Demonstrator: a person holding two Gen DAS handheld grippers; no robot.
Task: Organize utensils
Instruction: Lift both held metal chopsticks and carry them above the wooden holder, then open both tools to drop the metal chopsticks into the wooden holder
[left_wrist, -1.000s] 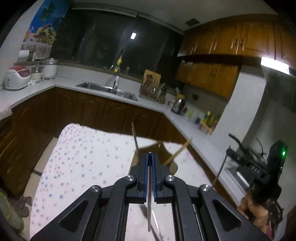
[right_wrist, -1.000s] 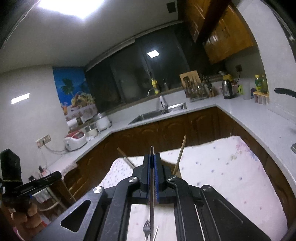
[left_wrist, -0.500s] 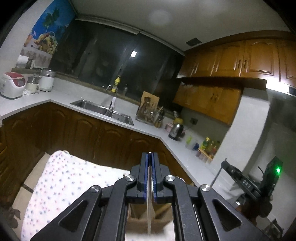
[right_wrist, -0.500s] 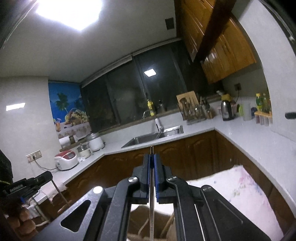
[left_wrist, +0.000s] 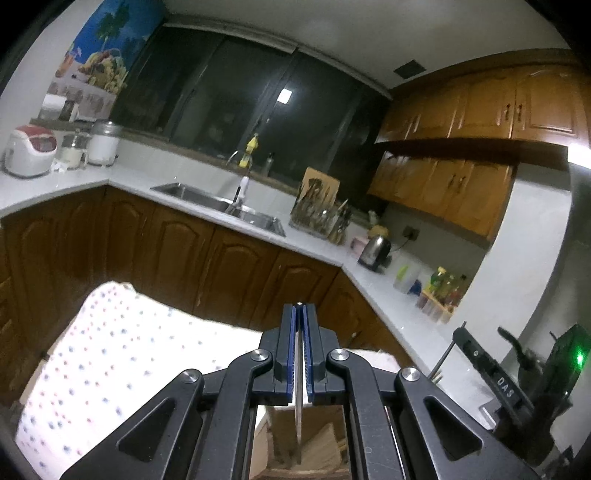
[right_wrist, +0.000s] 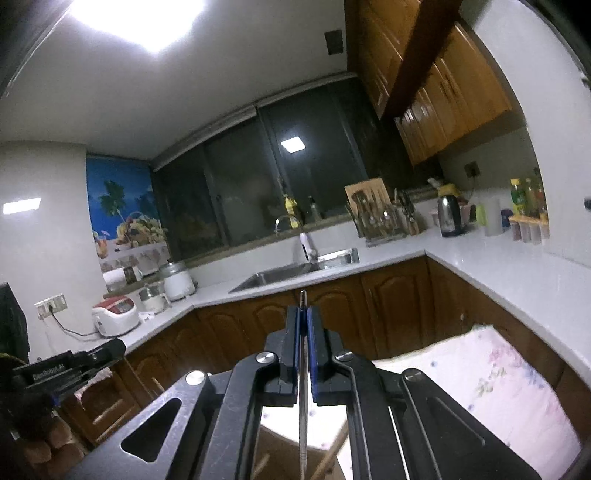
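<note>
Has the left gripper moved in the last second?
Yes. The left gripper has tipped upward: the sink sits lower in its view and the spotted tablecloth shows less.

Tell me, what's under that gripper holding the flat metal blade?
Below the left gripper, shut on a thin metal utensil, sits a wooden holder on the dotted tablecloth. The gripper's frame covers most of the holder, so its contents can't be seen.

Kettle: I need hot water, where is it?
In the right wrist view, the kettle stands on the far counter, right of the utensil rack, left of the white cup.
</note>
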